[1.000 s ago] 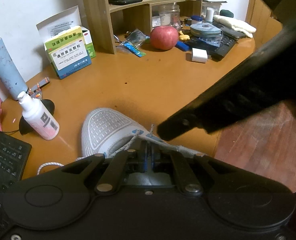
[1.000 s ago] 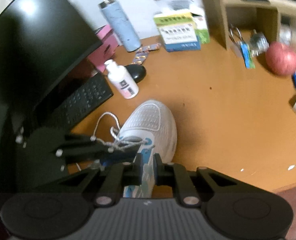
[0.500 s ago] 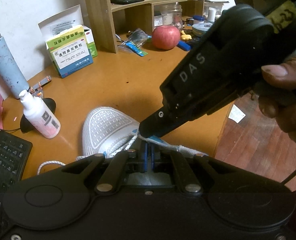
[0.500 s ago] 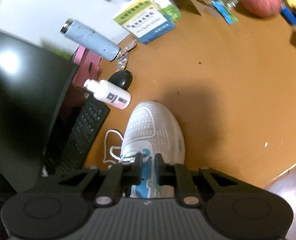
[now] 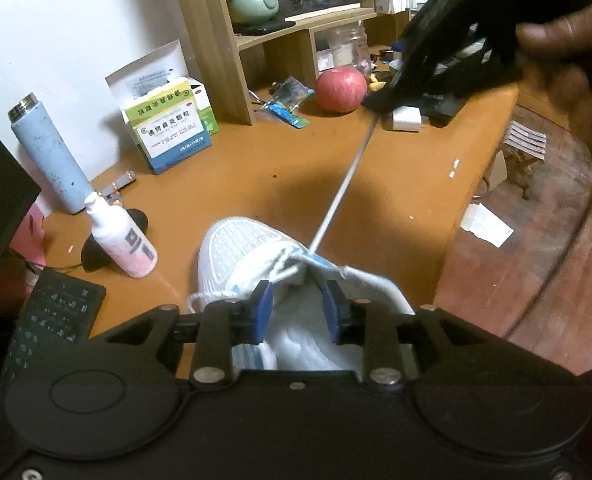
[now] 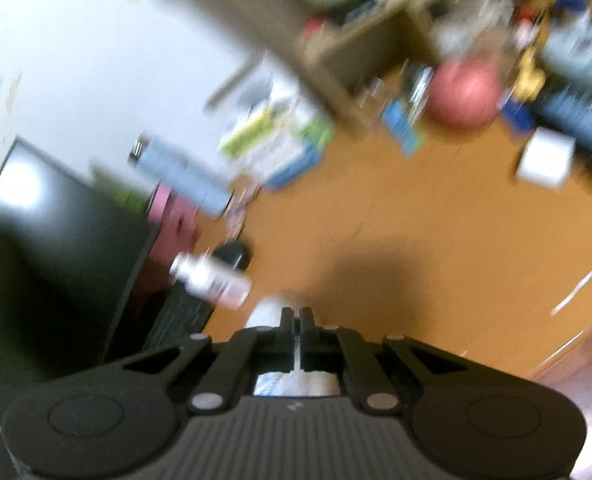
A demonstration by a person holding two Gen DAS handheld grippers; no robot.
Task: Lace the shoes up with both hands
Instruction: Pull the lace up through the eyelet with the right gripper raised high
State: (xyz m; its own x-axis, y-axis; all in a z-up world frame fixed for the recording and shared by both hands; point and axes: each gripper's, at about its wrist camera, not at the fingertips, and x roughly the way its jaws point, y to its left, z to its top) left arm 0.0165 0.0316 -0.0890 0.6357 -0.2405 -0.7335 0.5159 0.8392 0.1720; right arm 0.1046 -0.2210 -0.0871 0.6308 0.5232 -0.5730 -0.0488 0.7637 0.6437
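We see the lace point(image 5: 342, 190) stretched taut from the shoe point(image 5: 247, 248) at lower centre to our right gripper point(image 5: 380, 100) pinching it upper right, our left gripper point(image 5: 298, 306) spread over the tongue

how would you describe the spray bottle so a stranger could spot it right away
Start at the orange desk and find the white shoe near its front edge. Just left of the toe stands the spray bottle, leaning, in front of a tall blue flask. It alone is white fading to pink, with a black code label.
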